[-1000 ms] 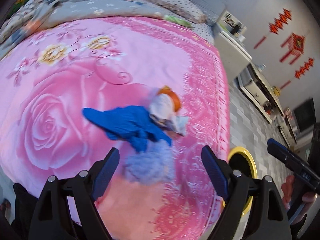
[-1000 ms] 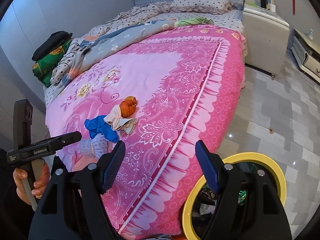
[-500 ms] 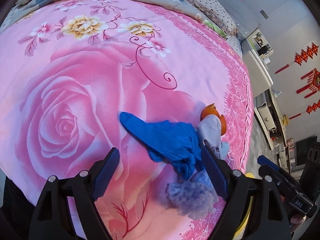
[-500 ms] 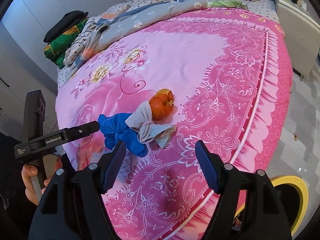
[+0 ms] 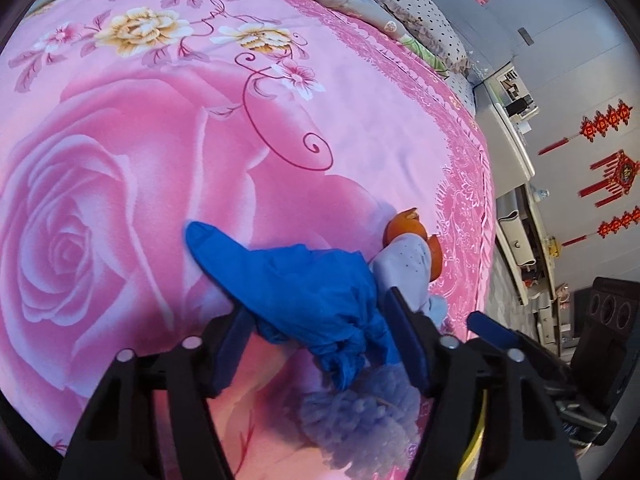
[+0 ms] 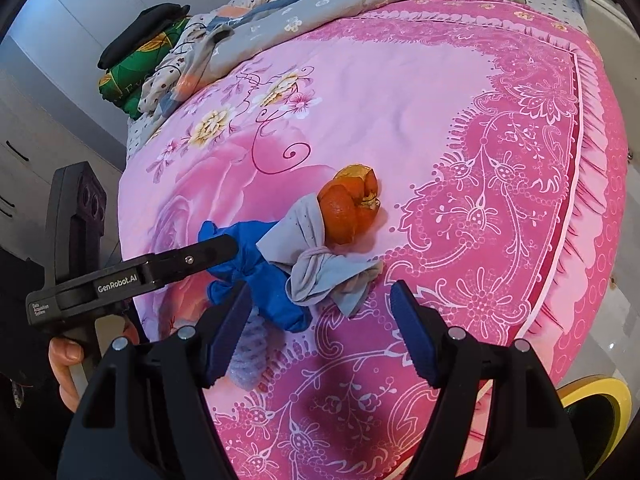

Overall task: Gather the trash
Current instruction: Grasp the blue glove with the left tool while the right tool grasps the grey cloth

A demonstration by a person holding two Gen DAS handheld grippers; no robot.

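Now closing, left tool (image 5: 320, 344), jaws astride the crumpled blue glove (image 5: 316, 288) near the bed's (image 5: 360, 128) right edge, pads seemingly not yet pressing. Just beyond: grey cloth (image 6: 316, 268), orange peel (image 6: 352, 208). Right tool (image 6: 320, 332) open, empty, over the cloth.

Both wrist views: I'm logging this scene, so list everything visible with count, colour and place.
bedspread: one, pink floral, covering the bed
blue glove: one, blue, crumpled between the left gripper's fingers
grey cloth: one, pale grey, knotted, beside the glove
orange peel: one, orange, against the cloth
fluffy ball: one, lilac, beside the glove
bin: one, yellow-rimmed, on the floor
folded bedding: one stack, green and black, far corner
left gripper: one, black, jaws just closing around the glove
right gripper: one, black, open above the cloth
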